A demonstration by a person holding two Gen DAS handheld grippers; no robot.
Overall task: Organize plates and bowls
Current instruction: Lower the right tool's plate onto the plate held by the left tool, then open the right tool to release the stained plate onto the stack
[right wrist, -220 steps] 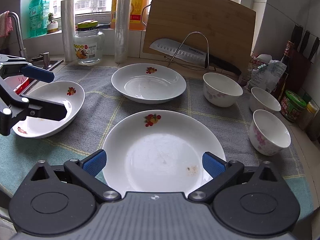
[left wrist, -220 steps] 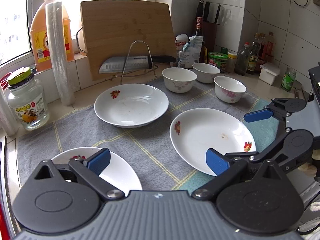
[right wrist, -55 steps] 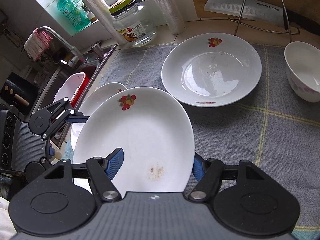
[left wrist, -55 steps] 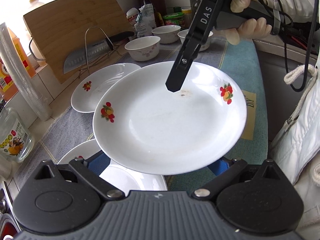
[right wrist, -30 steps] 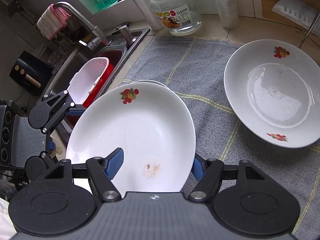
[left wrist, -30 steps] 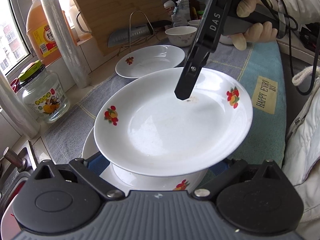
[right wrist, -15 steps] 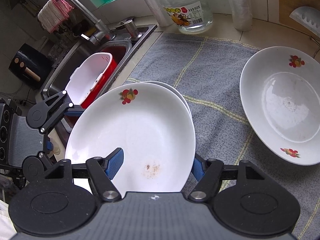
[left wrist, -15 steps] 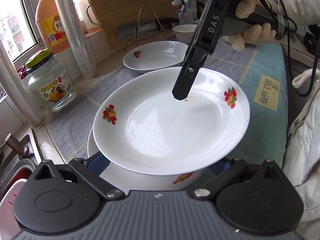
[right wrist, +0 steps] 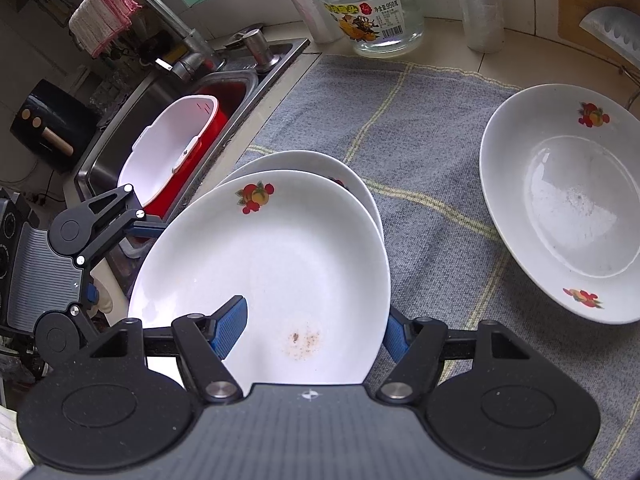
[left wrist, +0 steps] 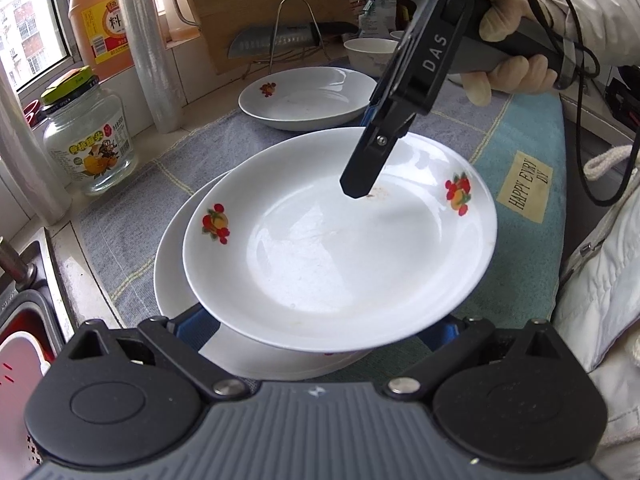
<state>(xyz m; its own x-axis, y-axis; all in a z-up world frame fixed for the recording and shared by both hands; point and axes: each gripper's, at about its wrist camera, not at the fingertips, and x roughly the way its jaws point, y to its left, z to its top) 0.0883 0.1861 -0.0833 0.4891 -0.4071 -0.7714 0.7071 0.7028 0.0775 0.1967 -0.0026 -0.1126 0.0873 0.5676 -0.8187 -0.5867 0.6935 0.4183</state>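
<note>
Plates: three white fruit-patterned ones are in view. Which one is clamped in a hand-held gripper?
The upper plate, clamped at its rim by the right hand-held gripper above the lower plate; the far plate lies alone on the cloth.

Daylight comes in through the window (left wrist: pixel 28 28), which is blown out white in the left wrist view. The plate (left wrist: pixel 340 240) shows soft sheen and faint shadow. Both views are bright and mostly sharp; fisheye bending curves the edges, and dark vignetting fills the corners.
</note>
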